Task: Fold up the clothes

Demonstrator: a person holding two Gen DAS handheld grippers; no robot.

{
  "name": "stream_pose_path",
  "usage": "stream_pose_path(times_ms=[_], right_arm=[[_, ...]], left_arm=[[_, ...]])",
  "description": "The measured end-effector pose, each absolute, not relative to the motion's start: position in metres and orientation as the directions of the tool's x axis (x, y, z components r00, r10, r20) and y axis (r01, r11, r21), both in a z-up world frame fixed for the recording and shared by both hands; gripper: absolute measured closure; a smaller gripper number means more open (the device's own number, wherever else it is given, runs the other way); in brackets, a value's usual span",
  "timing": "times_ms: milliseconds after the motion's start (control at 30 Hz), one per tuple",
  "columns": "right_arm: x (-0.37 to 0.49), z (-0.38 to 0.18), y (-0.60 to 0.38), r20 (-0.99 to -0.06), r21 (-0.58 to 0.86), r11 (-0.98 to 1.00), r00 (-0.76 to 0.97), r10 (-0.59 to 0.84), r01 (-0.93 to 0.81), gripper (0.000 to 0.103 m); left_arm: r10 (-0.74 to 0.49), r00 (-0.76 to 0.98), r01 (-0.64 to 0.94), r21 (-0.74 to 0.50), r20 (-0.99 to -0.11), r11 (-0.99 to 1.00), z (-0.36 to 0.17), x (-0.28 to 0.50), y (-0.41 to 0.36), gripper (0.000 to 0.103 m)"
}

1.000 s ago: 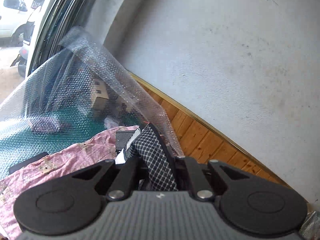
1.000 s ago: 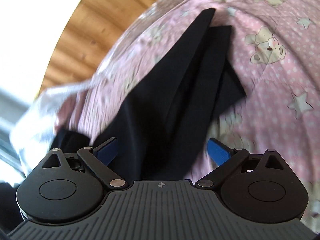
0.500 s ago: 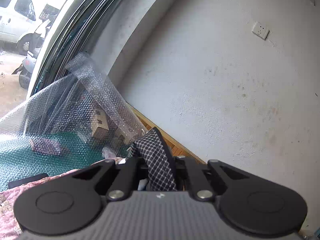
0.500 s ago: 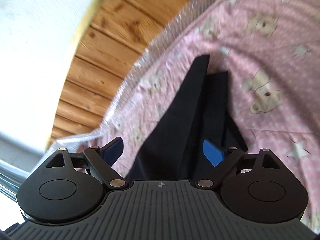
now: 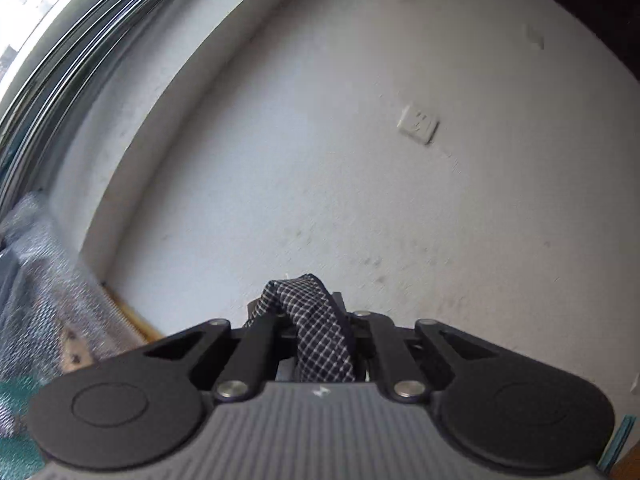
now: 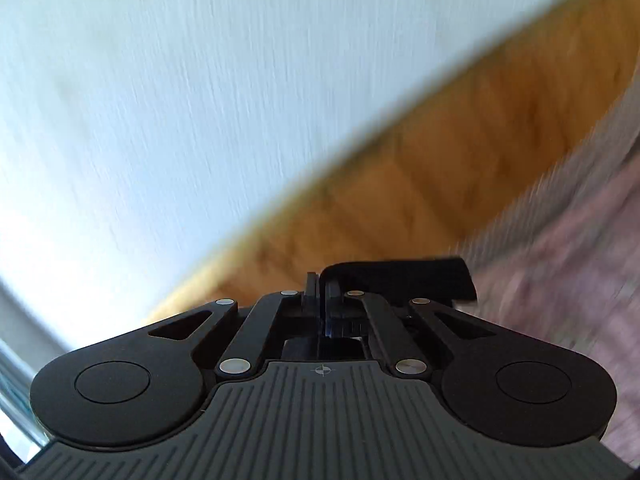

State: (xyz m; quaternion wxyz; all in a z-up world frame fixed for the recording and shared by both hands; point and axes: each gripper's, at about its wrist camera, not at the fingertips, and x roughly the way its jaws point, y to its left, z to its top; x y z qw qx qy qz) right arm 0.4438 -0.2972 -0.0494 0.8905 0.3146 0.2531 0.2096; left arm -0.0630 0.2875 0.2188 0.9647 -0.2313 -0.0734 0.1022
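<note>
A dark garment with a fine white check is pinched between the nearly closed left tongs, a loop of it bulging up past the tips against a grey-white wall. In the right wrist view, the right tongs are clamped together on plain black cloth, which trails off to the right as a flat flap; whether it is part of the checked garment cannot be told. Both views look mostly at wall. A wall socket sits high up, bubble wrap lies at lower left, and wood panelling and blurred pink bedding show on the right.

Risks, as a judgement: each grip holds only a small bite of fabric, so a quick pull could slip it free. Because neither camera shows the hanging cloth, it could twist, bunch or snag unseen, spoiling the fold.
</note>
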Motion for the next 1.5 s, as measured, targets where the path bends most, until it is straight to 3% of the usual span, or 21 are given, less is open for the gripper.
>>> stream_pose_path(times_ms=[100,167,233,300,333,367,400,467,500,567,633,700,767,800,900,967,1067,1300,1400,1500], right_arm=[[0.401,0.008,-0.372,-0.228,0.642,0.738,0.867,0.443,-0.209,0.103],[0.366,0.020,-0.419,-0.214,0.622,0.761,0.894,0.394,-0.187,0.103],[0.329,0.011,-0.457,-0.259,0.593,0.792,0.898,0.357,-0.144,0.103],[0.296,-0.042,-0.481,-0.437,0.555,0.832,0.850,0.293,-0.001,0.097],[0.280,-0.073,-0.492,-0.537,0.521,0.850,0.805,0.253,0.081,0.085],[0.263,-0.105,-0.503,-0.630,0.478,0.864,0.748,0.211,0.160,0.059],[0.244,-0.137,-0.513,-0.727,0.418,0.873,0.669,0.156,0.250,0.053],[0.197,-0.197,-0.531,-0.878,0.274,0.857,0.478,0.036,0.437,0.055],[0.167,-0.210,-0.540,-0.891,0.269,0.817,0.453,0.012,0.509,0.055],[0.119,-0.217,-0.550,-0.892,0.296,0.748,0.453,-0.007,0.594,0.056],[0.095,-0.214,-0.551,-0.893,0.277,0.740,0.449,-0.038,0.613,0.048],[0.093,-0.207,-0.553,-0.895,0.240,0.768,0.443,-0.063,0.594,0.048],[0.098,-0.195,-0.551,-0.874,0.245,0.789,0.481,-0.072,0.564,0.045],[0.105,-0.185,-0.543,-0.858,0.258,0.804,0.510,-0.065,0.536,0.042],[0.132,-0.156,-0.508,-0.806,0.294,0.861,0.592,-0.011,0.416,0.030],[0.154,-0.138,-0.476,-0.774,0.318,0.900,0.630,0.065,0.298,0.022],[0.205,-0.120,-0.415,-0.734,0.367,0.923,0.646,0.210,0.117,0.016],[0.335,-0.134,-0.273,-0.731,0.361,0.913,0.550,0.404,-0.191,0.011],[0.367,-0.160,-0.225,-0.764,0.333,0.903,0.484,0.427,-0.271,0.011],[0.383,-0.193,-0.189,-0.796,0.291,0.889,0.426,0.430,-0.354,0.018]], left_arm=[[0.163,0.973,-0.079,-0.434,0.160,0.897,0.223,-0.085,0.294,0.096],[0.095,0.991,-0.044,-0.439,0.097,0.898,0.193,-0.103,0.299,0.096],[0.013,0.997,-0.048,-0.496,-0.074,0.867,0.127,-0.113,0.306,0.096],[-0.076,0.960,-0.087,-0.547,-0.269,0.833,0.049,-0.121,0.308,0.096],[-0.087,0.920,-0.152,-0.552,-0.383,0.820,0.003,-0.125,0.306,0.095],[-0.110,0.867,-0.222,-0.573,-0.487,0.789,-0.044,-0.128,0.305,0.095],[-0.146,0.815,-0.281,-0.603,-0.561,0.747,-0.086,-0.132,0.304,0.095],[-0.167,0.718,-0.373,-0.577,-0.675,0.727,-0.143,-0.138,0.295,0.091],[-0.195,0.691,-0.365,-0.569,-0.696,0.737,-0.154,-0.139,0.290,0.089],[-0.219,0.655,-0.347,-0.545,-0.723,0.763,-0.165,-0.140,0.283,0.077],[-0.232,0.680,-0.306,-0.557,-0.695,0.772,-0.160,-0.137,0.286,0.072],[-0.233,0.706,-0.282,-0.568,-0.669,0.774,-0.151,-0.131,0.295,0.063],[-0.231,0.727,-0.256,-0.567,-0.647,0.783,-0.140,-0.121,0.302,0.046],[-0.236,0.737,-0.239,-0.570,-0.634,0.786,-0.134,-0.118,0.302,0.044],[-0.294,0.755,-0.164,-0.603,-0.586,0.781,-0.120,-0.118,0.298,0.043],[-0.297,0.742,-0.159,-0.588,-0.601,0.793,-0.124,-0.127,0.293,0.044],[-0.230,0.713,-0.262,-0.556,-0.663,0.789,-0.143,-0.153,0.288,0.057],[-0.094,0.662,-0.468,-0.509,-0.743,0.722,-0.150,-0.210,0.264,0.058],[-0.021,0.660,-0.539,-0.493,-0.751,0.683,-0.135,-0.229,0.251,0.051],[0.038,0.666,-0.586,-0.491,-0.745,0.644,-0.118,-0.241,0.240,0.050]])
